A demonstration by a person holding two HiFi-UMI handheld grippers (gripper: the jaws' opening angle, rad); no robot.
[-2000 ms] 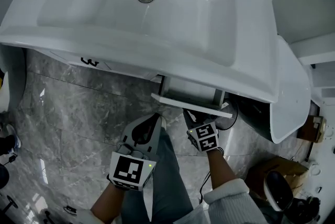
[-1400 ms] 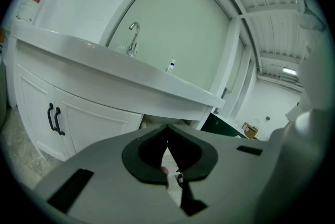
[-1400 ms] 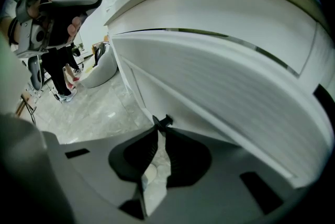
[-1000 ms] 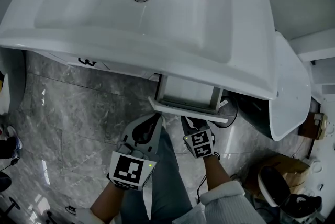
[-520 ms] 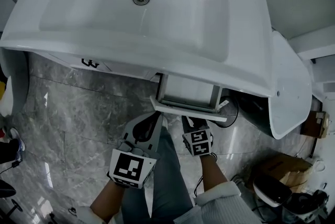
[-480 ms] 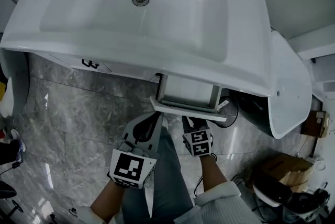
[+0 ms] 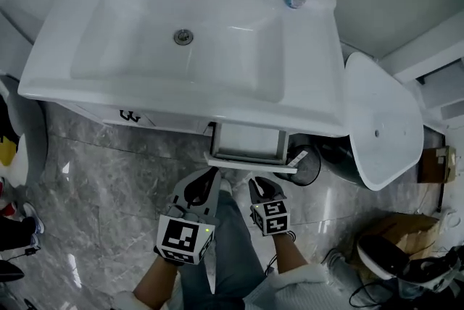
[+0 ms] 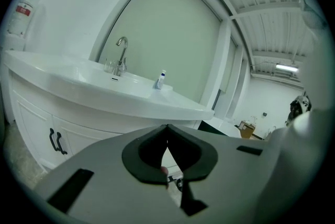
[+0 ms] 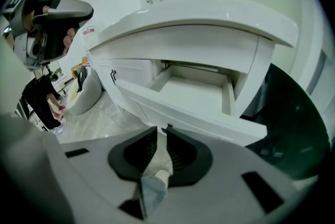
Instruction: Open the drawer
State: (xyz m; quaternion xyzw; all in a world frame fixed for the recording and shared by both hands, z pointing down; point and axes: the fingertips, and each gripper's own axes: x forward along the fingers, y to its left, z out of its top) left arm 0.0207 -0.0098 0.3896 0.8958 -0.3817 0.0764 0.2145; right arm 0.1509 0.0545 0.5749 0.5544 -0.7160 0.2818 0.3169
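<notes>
While just short of the drawer [image 7: 250, 147], right gripper [image 7: 259, 185] nose-down.

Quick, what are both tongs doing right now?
Left tongs: closed, empty.
Right tongs: slightly open, have just been opening, nothing between them.

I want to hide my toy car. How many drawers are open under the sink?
1. The open drawer sticks out below the sink's front edge, right of the closed cupboard doors. More drawers may be hidden beneath the sink.
</notes>
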